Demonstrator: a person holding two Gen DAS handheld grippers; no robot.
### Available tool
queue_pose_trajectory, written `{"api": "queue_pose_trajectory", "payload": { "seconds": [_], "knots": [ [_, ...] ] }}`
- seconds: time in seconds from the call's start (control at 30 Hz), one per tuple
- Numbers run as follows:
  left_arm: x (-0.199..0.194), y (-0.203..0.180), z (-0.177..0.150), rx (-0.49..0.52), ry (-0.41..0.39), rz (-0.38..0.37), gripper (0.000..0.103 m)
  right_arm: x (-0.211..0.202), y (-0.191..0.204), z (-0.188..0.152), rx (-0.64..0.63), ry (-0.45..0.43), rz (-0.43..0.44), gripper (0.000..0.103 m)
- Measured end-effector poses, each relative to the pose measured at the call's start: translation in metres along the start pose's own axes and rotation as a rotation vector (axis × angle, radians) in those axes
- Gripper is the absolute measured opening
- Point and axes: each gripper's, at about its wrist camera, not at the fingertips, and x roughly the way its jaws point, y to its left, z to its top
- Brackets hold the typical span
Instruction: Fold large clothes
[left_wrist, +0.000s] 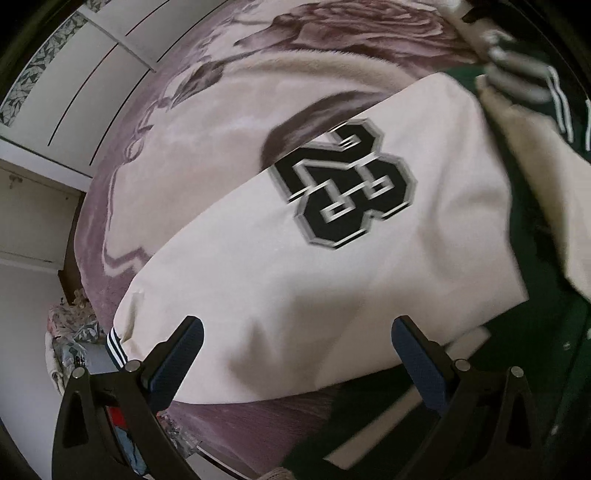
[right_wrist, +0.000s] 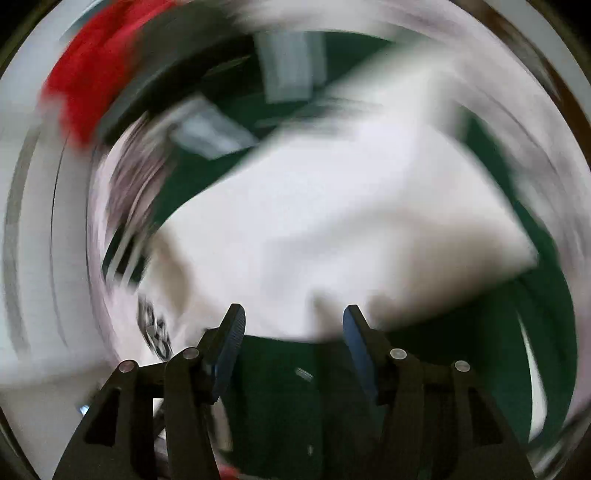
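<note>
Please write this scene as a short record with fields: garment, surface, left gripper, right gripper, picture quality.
garment: green and cream jacket, cream sleeve with number patch folded across it
surface: blanket with a rose print
left gripper: open, above the cream sleeve, holding nothing
right gripper: open, nothing between the pads
picture quality: left wrist view fairly sharp; right wrist view heavily blurred

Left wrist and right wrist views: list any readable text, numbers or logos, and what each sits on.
"23": black block numerals with a grey and white outline, seen upside down, on the cream sleeve of the green jacket.
Dark patch at the lower left of the right wrist view: blurred by motion, unreadable.
No other words, labels or brand marks can be read in either view.
</note>
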Motion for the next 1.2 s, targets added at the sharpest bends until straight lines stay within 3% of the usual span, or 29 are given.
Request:
{"api": "queue_pose_trajectory", "payload": {
  "seconds": [0.13, 0.17, 0.2, 0.23, 0.33, 0.4, 0.47, 0.6, 0.67, 0.77, 0.9, 0.97, 1.0, 1.03, 1.1, 1.13, 1.2],
  "knots": [
    [-0.022, -0.032, 0.015, 0.028, -0.043, 0.001, 0.103, -0.009, -0.102, 0.021, 0.265, -0.011, 0.111, 0.056],
    [-0.026, -0.043, 0.019, 0.038, -0.053, 0.006, 0.103, -0.006, -0.118, 0.029, 0.282, -0.033, 0.159, 0.049],
    [-0.027, -0.048, 0.022, 0.039, -0.049, 0.005, 0.103, -0.003, -0.124, 0.033, 0.292, -0.054, 0.176, 0.019],
    [-0.026, -0.052, 0.024, 0.033, -0.039, 0.004, 0.103, -0.003, -0.133, 0.041, 0.304, -0.089, 0.176, 0.006],
    [-0.023, -0.05, 0.027, -0.039, 0.0, -0.003, 0.103, -0.022, -0.155, 0.058, 0.303, -0.185, 0.055, 0.006],
    [-0.021, -0.038, 0.023, -0.093, 0.006, -0.002, 0.103, -0.03, -0.175, 0.066, 0.31, -0.182, 0.006, 0.006],
    [-0.018, -0.019, 0.013, -0.156, 0.024, -0.018, 0.103, -0.032, -0.178, 0.069, 0.278, -0.106, 0.007, 0.011],
    [-0.003, 0.03, -0.022, -0.319, 0.088, -0.097, 0.103, -0.054, -0.145, 0.051, 0.103, -0.022, -0.038, 0.046],
    [0.009, 0.061, -0.04, -0.415, 0.115, -0.148, 0.103, -0.06, -0.123, 0.035, 0.032, -0.011, -0.012, 0.049],
    [0.035, 0.111, -0.07, -0.607, 0.147, -0.275, 0.103, -0.044, -0.089, 0.006, -0.041, 0.021, 0.026, 0.054],
    [0.078, 0.173, -0.099, -0.902, 0.09, -0.46, 0.102, 0.002, -0.037, -0.019, -0.1, 0.071, 0.042, 0.056],
    [0.101, 0.194, -0.105, -1.011, 0.071, -0.524, 0.083, 0.02, -0.014, -0.025, -0.13, 0.069, 0.031, 0.056],
    [0.111, 0.206, -0.107, -1.068, 0.049, -0.556, 0.081, 0.028, -0.002, -0.03, -0.143, 0.062, 0.024, 0.056],
    [0.118, 0.216, -0.108, -1.112, 0.02, -0.582, 0.072, 0.035, 0.009, -0.034, -0.158, 0.057, 0.015, 0.056],
    [0.122, 0.233, -0.106, -1.158, -0.025, -0.575, 0.036, 0.059, 0.043, -0.036, -0.173, 0.053, 0.004, 0.056],
    [0.123, 0.243, -0.104, -1.169, -0.042, -0.561, 0.003, 0.064, 0.055, -0.041, -0.184, 0.051, -0.007, 0.056],
    [0.125, 0.261, -0.1, -1.188, -0.095, -0.576, 0.001, 0.076, 0.08, -0.048, -0.205, 0.049, -0.023, 0.056]
  ]
}}
